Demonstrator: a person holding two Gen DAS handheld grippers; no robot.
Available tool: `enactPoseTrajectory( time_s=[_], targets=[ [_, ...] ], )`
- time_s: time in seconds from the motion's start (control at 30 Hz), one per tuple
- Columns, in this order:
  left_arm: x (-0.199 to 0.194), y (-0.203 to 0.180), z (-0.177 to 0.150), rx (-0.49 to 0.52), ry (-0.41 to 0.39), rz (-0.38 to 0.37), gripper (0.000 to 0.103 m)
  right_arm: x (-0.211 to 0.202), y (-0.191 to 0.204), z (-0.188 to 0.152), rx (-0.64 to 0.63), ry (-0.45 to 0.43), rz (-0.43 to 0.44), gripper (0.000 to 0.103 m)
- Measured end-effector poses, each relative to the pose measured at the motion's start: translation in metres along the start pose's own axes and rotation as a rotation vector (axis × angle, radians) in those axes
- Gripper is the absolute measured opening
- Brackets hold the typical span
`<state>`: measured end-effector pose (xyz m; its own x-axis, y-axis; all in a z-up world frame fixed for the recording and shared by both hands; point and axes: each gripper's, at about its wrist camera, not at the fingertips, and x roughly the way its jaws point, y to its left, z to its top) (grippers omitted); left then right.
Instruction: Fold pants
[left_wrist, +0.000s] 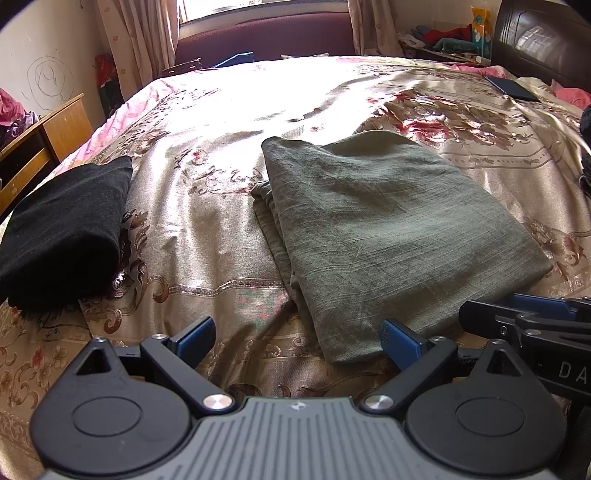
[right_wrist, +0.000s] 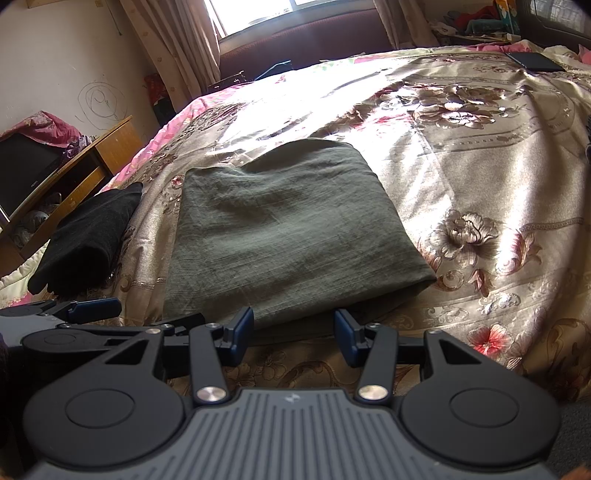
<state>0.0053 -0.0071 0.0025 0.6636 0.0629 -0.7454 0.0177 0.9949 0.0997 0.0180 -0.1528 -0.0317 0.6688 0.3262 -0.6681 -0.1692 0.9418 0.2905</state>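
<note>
Grey-green pants (left_wrist: 388, 229) lie folded into a flat rectangle on the floral bedspread (left_wrist: 221, 177); they also show in the right wrist view (right_wrist: 288, 229). My left gripper (left_wrist: 299, 338) is open and empty, just in front of the pants' near left corner. My right gripper (right_wrist: 293, 326) is open and empty at the pants' near edge. The right gripper's body shows at the right edge of the left wrist view (left_wrist: 528, 321). The left gripper shows at the lower left of the right wrist view (right_wrist: 92, 310).
A folded black garment (left_wrist: 66, 236) lies on the bed to the left, also in the right wrist view (right_wrist: 88, 240). A wooden desk (left_wrist: 44, 140) stands beyond the bed's left edge. A dark phone (left_wrist: 513, 88) lies at the far right. A window and curtains are behind the bed.
</note>
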Motion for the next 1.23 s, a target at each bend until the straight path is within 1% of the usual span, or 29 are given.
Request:
enactPoseTrajectory(
  time_s=[1.23],
  targets=[
    [-0.0022, -0.0023, -0.001, -0.011, -0.008, 0.011, 0.103, -0.0002, 0.0029, -0.0002, -0.006, -0.001, 0.002, 0.049]
  ],
)
